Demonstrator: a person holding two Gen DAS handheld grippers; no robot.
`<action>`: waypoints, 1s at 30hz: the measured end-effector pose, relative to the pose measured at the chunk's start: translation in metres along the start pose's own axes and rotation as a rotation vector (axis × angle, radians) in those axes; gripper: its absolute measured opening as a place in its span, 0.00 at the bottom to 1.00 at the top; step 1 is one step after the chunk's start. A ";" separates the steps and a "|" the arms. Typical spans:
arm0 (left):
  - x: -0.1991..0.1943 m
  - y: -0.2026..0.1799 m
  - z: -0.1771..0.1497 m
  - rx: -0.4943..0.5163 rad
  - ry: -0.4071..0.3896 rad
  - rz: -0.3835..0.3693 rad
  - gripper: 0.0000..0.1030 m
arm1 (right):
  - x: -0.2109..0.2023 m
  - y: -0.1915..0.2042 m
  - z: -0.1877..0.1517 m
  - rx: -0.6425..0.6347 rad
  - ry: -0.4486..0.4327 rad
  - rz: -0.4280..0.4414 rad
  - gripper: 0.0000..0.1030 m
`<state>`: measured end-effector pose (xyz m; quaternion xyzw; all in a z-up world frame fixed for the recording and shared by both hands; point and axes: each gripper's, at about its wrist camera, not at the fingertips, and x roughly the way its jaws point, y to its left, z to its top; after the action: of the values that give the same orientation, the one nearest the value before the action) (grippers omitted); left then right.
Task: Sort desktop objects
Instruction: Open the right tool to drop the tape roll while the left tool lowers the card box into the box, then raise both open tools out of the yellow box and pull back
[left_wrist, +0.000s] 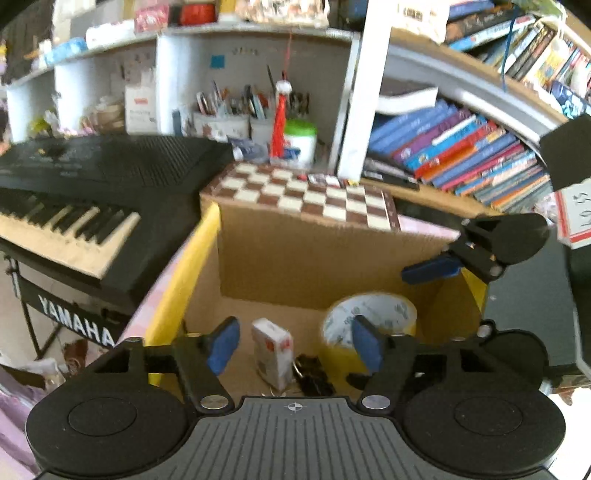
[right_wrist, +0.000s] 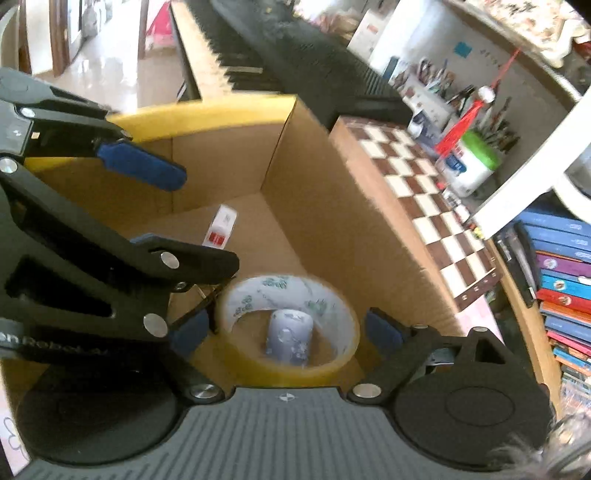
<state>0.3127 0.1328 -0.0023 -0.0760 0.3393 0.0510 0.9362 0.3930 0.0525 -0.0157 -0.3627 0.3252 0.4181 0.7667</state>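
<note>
Cardboard box (left_wrist: 288, 258) holding tape roll (right_wrist: 288, 321), white carton (left_wrist: 272, 354), black clip (left_wrist: 314, 376); both tools (left_wrist: 293, 345) (right_wrist: 286, 334) hovering open, empty.

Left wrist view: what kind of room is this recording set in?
Most likely a home study or hobby room: a Yamaha keyboard, shelves of books, cups of pens and a chessboard behind the cardboard box.
</note>
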 end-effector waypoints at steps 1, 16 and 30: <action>-0.005 0.000 0.000 0.003 -0.019 0.004 0.80 | -0.006 0.000 -0.001 0.007 -0.018 -0.010 0.89; -0.089 0.001 -0.003 0.002 -0.237 0.004 0.91 | -0.108 0.003 -0.029 0.254 -0.268 -0.139 0.89; -0.151 0.014 -0.043 -0.023 -0.271 0.006 0.92 | -0.184 0.043 -0.078 0.481 -0.400 -0.256 0.89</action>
<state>0.1684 0.1326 0.0602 -0.0782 0.2092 0.0677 0.9724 0.2597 -0.0698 0.0787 -0.1198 0.2094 0.2926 0.9253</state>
